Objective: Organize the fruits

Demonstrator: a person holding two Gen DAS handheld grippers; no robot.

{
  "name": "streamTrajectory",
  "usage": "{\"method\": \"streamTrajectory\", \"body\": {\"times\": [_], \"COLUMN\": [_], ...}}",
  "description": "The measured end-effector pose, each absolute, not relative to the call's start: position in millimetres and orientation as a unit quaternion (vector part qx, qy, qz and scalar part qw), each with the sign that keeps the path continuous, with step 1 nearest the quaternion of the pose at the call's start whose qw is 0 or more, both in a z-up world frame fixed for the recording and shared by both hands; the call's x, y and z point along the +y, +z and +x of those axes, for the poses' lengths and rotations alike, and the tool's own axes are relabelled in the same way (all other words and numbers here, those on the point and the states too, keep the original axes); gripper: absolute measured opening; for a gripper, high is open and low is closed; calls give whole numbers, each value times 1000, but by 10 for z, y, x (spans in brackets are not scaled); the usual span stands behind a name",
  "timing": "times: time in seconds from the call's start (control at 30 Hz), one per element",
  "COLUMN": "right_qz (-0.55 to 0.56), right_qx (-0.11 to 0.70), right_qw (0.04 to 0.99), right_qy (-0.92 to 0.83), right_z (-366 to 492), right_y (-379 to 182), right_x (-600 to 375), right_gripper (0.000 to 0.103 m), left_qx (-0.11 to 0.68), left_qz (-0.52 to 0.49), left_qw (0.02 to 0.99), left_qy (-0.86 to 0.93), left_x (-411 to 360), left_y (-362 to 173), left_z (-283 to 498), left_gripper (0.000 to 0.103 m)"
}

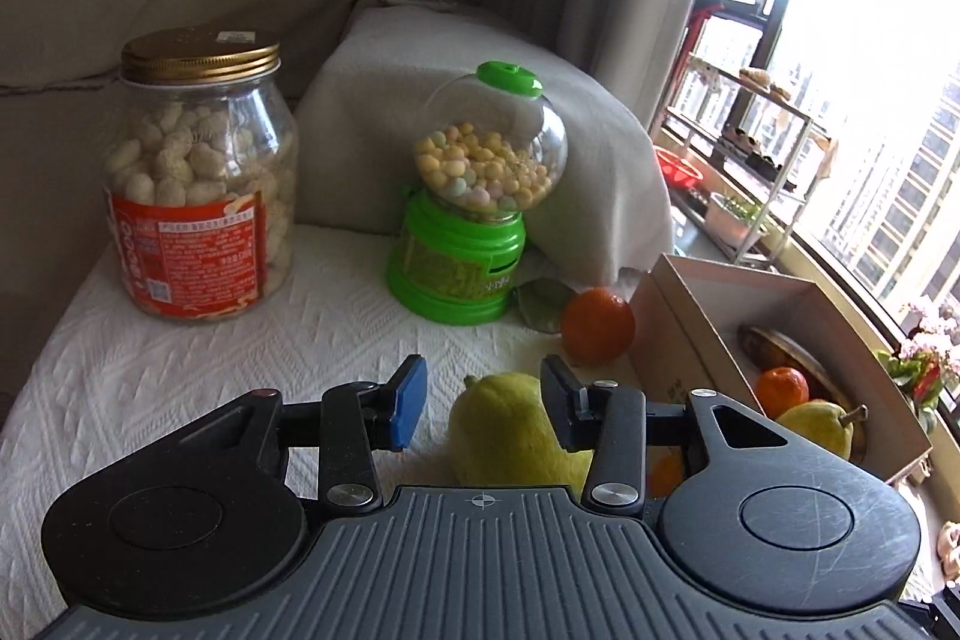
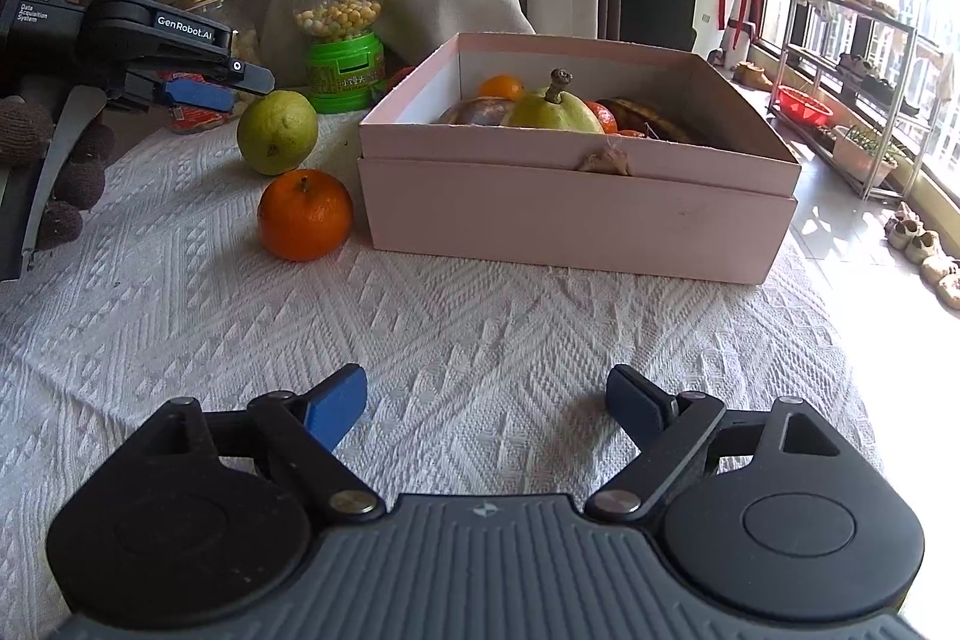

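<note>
The left gripper (image 1: pixel 483 403) stands spread wide at the lower centre of its view, pads flanking the yellow-green round lemon (image 1: pixel 510 430) without pinching it, likely lining up a grasp. The bright orange mandarin (image 2: pixel 305 214) waits left of centre, just beside the pale pink cardboard box (image 2: pixel 576 214) already holding fruit. The right gripper (image 2: pixel 486 409) hangs released over the white woven cloth (image 2: pixel 480 328), grasping nothing

- table (image 2: pixel 480 340), covered by a white woven cloth;
- on it: pink box (image 2: pixel 576 214), orange (image 2: pixel 305 214), lemon (image 2: pixel 277 133), green candy dispenser (image 2: pixel 343 40), peanut jar (image 1: pixel 201 172)
</note>
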State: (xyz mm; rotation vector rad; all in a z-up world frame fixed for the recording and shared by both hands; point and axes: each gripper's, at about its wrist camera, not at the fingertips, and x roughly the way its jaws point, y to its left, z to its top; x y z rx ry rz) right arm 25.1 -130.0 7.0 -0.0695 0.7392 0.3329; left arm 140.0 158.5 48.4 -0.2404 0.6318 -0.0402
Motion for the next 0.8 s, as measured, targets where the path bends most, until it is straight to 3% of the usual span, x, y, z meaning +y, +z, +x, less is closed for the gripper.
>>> {"method": "streamTrajectory", "body": {"times": [0.23, 0.4, 0.6, 0.8], "right_qz": [-37, -2, 21, -21], "right_qx": [302, 345, 433, 504], "right_qw": [924, 887, 839, 807], "right_qy": [233, 307, 328, 306], "right_z": [464, 1145, 2020, 2367], "right_y": [753, 1167, 995, 566], "right_x": [-1160, -674, 218, 791], "right_gripper": [88, 88, 87, 68], "left_qx": [314, 303, 288, 295], "left_qz": [-155, -192, -232, -250], "left_qw": [936, 933, 929, 922], "left_qy": [-40, -24, -5, -2], "left_x": [1749, 2092, 2429, 2561], "left_y": [380, 379, 346, 224], "left_z": [1341, 1012, 552, 228], "left_gripper": [46, 46, 46, 46]}}
